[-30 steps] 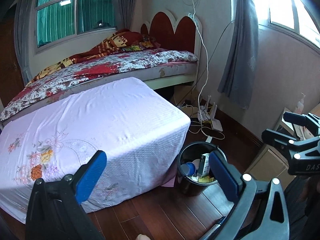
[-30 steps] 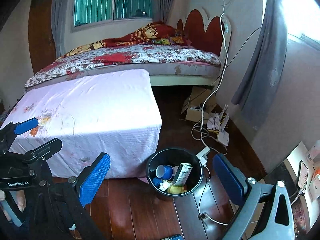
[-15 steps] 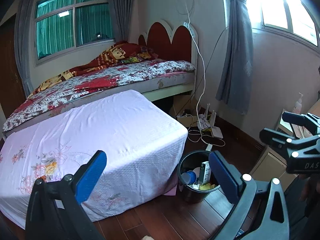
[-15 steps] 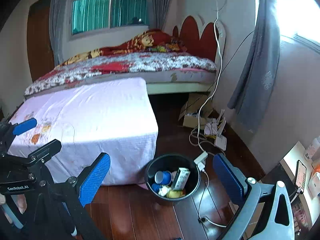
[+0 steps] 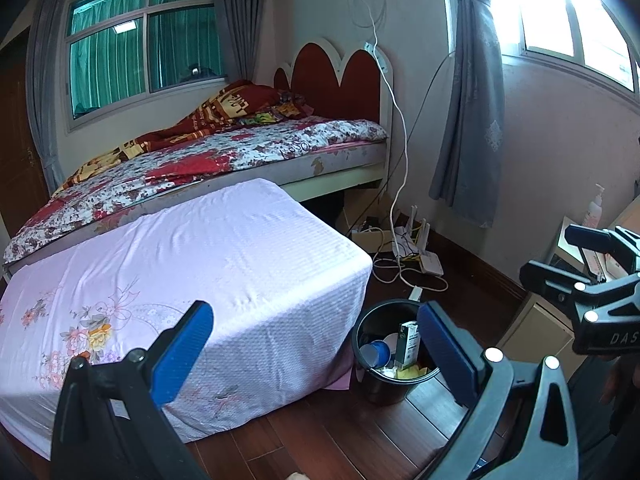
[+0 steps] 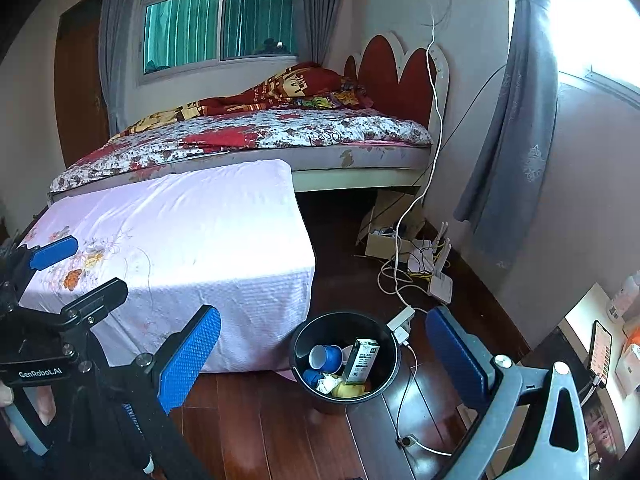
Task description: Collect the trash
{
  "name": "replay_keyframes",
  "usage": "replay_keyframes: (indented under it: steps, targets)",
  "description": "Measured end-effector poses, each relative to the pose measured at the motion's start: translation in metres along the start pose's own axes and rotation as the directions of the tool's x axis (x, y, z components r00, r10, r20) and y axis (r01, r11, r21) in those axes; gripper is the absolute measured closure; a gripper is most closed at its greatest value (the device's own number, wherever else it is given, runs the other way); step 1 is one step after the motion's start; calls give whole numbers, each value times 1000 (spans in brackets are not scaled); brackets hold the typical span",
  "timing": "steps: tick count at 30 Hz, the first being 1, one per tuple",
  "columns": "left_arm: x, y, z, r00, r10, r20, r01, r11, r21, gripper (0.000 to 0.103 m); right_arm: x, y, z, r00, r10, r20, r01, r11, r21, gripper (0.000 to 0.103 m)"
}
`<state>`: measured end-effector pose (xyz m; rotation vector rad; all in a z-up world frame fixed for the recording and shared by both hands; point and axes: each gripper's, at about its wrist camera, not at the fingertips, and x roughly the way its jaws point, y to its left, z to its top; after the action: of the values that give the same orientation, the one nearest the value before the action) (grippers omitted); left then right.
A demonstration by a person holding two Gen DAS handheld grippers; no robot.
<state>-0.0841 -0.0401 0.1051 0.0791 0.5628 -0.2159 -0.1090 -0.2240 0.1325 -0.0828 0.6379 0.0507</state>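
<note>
A black trash bin (image 5: 368, 384) (image 6: 308, 384) stands on the wooden floor beside the pink-covered low table (image 5: 224, 264) (image 6: 188, 232). It holds a blue cup (image 6: 325, 357), a carton (image 6: 362, 360) and crumpled scraps. My left gripper (image 5: 314, 344) is open and empty, held high above the floor, with the bin behind its right finger. My right gripper (image 6: 322, 354) is open and empty, high above the bin. Each gripper shows in the other's view: the right one in the left wrist view (image 5: 576, 272), the left one in the right wrist view (image 6: 76, 276).
A bed (image 5: 224, 152) with a red headboard stands behind the pink table. Cables, a router (image 6: 440, 280) and a power strip (image 6: 400, 320) lie on the floor by the wall. A small cabinet (image 5: 536, 320) with a phone (image 6: 600, 352) is at the right. Grey curtains hang by the windows.
Both grippers have risen and pulled back from the bin, which now looks smaller and lower in both views. Both stay open and empty.
</note>
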Motion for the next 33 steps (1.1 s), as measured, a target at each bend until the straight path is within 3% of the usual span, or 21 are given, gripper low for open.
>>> replay_keyframes:
  steps: [33]
  targets:
    - [3,-7,4,1000,-9,-3,9,1000,3,1,-3,-2,2,1000,-7,5,7,1000,-4,0]
